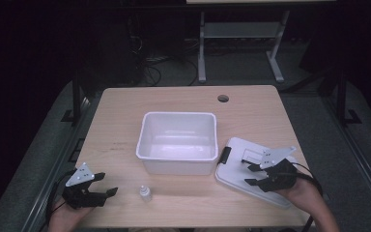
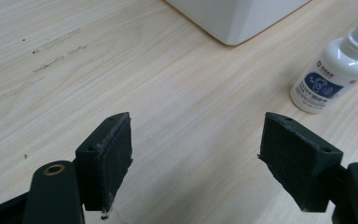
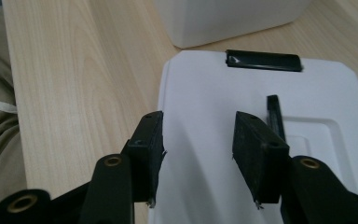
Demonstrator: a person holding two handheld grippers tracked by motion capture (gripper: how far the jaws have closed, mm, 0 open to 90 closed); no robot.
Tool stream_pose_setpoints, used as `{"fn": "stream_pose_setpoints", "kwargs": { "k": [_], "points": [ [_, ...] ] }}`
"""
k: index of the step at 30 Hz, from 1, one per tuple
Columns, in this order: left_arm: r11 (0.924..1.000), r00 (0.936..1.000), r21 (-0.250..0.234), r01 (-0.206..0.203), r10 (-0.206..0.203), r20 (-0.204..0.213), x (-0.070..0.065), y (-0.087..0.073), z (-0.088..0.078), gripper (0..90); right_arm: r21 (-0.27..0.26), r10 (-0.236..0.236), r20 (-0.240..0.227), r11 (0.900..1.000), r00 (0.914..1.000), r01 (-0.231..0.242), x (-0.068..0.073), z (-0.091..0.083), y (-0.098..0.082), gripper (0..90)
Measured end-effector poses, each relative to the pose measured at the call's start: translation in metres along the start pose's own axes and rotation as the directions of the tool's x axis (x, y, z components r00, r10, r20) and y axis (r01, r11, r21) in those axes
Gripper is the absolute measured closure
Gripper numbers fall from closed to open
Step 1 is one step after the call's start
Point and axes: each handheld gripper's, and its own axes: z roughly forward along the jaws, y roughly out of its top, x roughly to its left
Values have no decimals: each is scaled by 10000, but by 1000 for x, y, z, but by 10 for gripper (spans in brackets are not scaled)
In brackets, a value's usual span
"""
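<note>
So the biggest thing on the table (image 1: 125,106) is the white bin (image 1: 178,142), sitting open and empty about mid-table. Right next to it, on the right and nearer the person, the white lid (image 1: 236,166) lies flat with its black latch (image 1: 225,154) pointing at the bin's corner. Then there's the tiny dropper bottle (image 1: 145,193) standing upright near the front edge, just in front of the bin's left half.

The right gripper (image 1: 251,174) hovers over the lid with its jaws parted, nothing between them. In the right gripper view its pads (image 3: 151,149) straddle the lid's left edge, one over wood, one over plastic. My worry: the lid is flat, thin and slick, so if the jaws close from here they may just skate off the rim or shove the lid toward the bin rather than lift it. Catching the raised black handle (image 3: 274,116) looks like a safer bet.

The left gripper (image 1: 104,193) is also released and empty, resting at the near left, with the bottle off to its right. That bottle is light and top-heavy, I'd guess, so a sloppy sideways approach could tip it and send it rolling off the near edge.
</note>
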Motion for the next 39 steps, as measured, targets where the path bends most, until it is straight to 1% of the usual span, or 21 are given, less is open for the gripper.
{"fn": "stream_pose_setpoints", "kwargs": {
  "k": [4, 6, 8, 9, 11, 13, 15, 16, 18, 21, 24, 26, 29, 32, 33, 34, 38, 39],
  "points": [
    [9991, 9993, 258, -344, 341, 118, -2, 3, -4, 247, 120, -12, -117, 9999, 9999, 14, 4, 11, 2, 483],
    [9975, 9981, 414, -579, 569, 234, -4, 5, -6, 248, 112, -59, -196, 9999, 9998, 61, 7, 16, 3, 473],
    [9952, 9962, 538, -822, 804, 338, -6, 9, -8, 248, 94, -92, -225, 9999, 9997, 94, 8, 19, 4, 456],
    [9939, 9950, 588, -930, 906, 421, -6, 11, -9, 248, 80, -41, -270, 10000, 9996, 43, 9, 21, 4, 450],
    [9917, 9925, 652, -1105, 1066, 606, -7, 15, -10, 248, 54, -109, -274, 9999, 9996, 110, 11, 23, 4, 438],
    [9892, 9891, 703, -1289, 1232, 812, -8, 19, -12, 248, 40, -109, -266, 9999, 9996, 110, 12, 25, 3, 425],
    [9854, 9854, 835, -1483, 1401, 968, -9, 23, -13, 248, 161, -109, -188, 9998, 9998, 112, 13, 26, 3, 413],
    [9836, 9837, 899, -1564, 1469, 1034, -9, 25, -14, 248, 94, -162, -186, 9998, 9997, 163, 14, 26, 3, 413],
    [9804, 9787, 961, -1718, 1587, 1305, -10, 28, -14, 248, 21, -201, -157, 9998, 9997, 201, 15, 25, 3, 405],
    [9738, 9712, 1118, -1981, 1796, 1564, -13, 33, -13, 248, -2, -135, -171, 9999, 9998, 135, 16, 25, 1, 395],
    [9634, 9621, 1361, -2310, 2053, 1796, -16, 38, -12, 248, 23, -112, -147, 9999, 9998, 112, 17, 26, 0, 390],
    [9516, 9542, 1617, -2613, 2293, 1922, -19, 43, -11, 248, 22, -118, -137, 9999, 9998, 118, 18, 27, -1, 386],
    [9405, 9448, 1846, -2852, 2434, 2195, -23, 49, -10, 248, 25, -148, -130, 9999, 9998, 148, 19, 27, -1, 385],
    [9259, 9364, 2096, -3143, 2661, 2286, -26, 56, -9, 249, 54, -202, -159, 9998, 9997, 203, 21, 28, -1, 383],
    [9229, 9347, 2143, -3199, 2704, 2308, -28, 58, -9, 249, 50, -203, -150, 9998, 9997, 204, 21, 28, -1, 382],
    [9162, 9308, 2233, -3327, 2810, 2339, -29, 60, -9, 249, 45, -198, -137, 9998, 9997, 199, 21, 28, -1, 381],
    [8962, 9180, 2472, -3684, 3087, 2488, -34, 67, -7, 249, 43, -207, -107, 9998, 9997, 208, 21, 28, -1, 373],
    [8918, 9157, 2527, -3752, 3142, 2507, -36, 69, -6, 249, 42, -225, -84, 9997, 9997, 225, 21, 28, -1, 370]
  ]
}}
